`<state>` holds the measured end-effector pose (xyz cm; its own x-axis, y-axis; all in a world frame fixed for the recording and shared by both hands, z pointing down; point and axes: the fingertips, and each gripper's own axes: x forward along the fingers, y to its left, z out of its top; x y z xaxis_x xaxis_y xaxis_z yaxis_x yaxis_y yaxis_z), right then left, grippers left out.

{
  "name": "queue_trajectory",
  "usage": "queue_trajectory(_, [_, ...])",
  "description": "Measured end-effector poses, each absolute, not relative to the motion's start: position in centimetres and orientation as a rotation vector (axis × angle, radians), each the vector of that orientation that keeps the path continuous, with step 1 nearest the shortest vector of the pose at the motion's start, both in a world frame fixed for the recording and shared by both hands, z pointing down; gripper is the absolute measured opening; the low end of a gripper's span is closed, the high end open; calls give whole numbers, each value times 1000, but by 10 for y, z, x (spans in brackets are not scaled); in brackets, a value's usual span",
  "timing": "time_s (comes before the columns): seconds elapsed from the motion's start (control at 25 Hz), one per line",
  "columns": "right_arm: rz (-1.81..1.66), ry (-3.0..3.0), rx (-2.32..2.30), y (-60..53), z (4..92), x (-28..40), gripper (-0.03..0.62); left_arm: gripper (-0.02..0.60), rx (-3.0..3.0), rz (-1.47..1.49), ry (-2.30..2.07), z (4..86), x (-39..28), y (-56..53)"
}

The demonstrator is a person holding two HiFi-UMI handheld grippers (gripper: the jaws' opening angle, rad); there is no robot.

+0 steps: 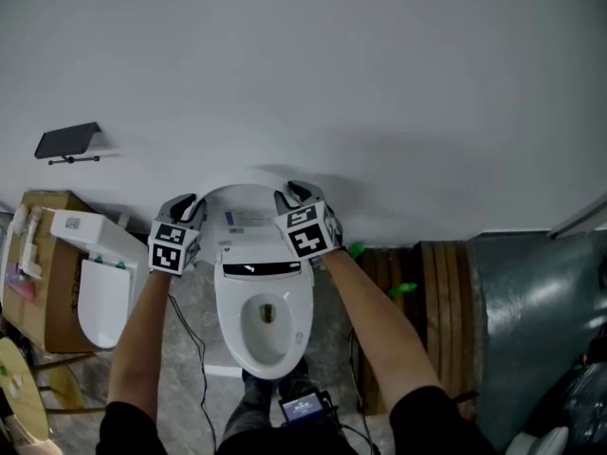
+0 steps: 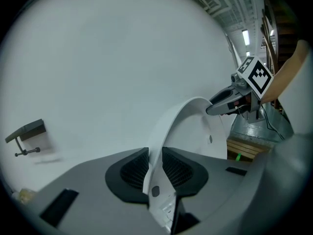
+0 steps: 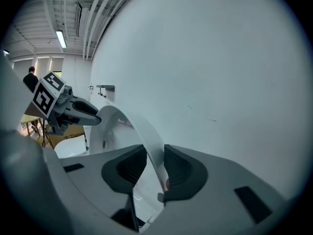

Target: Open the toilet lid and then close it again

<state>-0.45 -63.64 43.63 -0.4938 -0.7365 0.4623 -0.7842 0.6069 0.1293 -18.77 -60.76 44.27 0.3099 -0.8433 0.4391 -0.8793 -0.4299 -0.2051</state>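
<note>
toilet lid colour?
White. The toilet lid shows best in the left gripper view.

Toilet lid [image 1: 248, 199] upright against the wall [image 1: 379, 83] before me, my left tongs [image 1: 190, 204] on its left edge, right tongs [image 1: 290, 196] on its right edge, bowl [image 1: 266, 325] in front, cardboard box [image 1: 52, 287] left of it, wooden slats [image 1: 422, 282] to the right.

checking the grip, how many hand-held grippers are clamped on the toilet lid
2. The left hand-held gripper pinches the left edge of the raised toilet lid; the right hand-held gripper pinches its right edge.
</note>
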Motion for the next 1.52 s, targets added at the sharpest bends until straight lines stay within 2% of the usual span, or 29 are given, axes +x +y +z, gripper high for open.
queue_trajectory(0.56, [84, -2421, 1161, -548, 440, 4, 127, 94, 2446, 418, -1600, 407, -190, -509])
queue_trajectory(0.88, [7, -2406, 1136, -475, 453, 10, 137, 199, 2462, 315, -1324, 419, -171, -459])
queue_trajectory(1.12, [-85, -2355, 1123, -428, 470, 16, 138, 199, 2423, 195, -1195, 441, -164, -411])
queue_trajectory(1.4, [-103, -2306, 1171, -378, 496, 26, 140, 199, 2432, 283, -1062, 481, -154, -346])
queue_trajectory(1.52, [-104, -2293, 1192, -364, 506, 25, 141, 199, 2406, 185, -1045, 481, -158, -333])
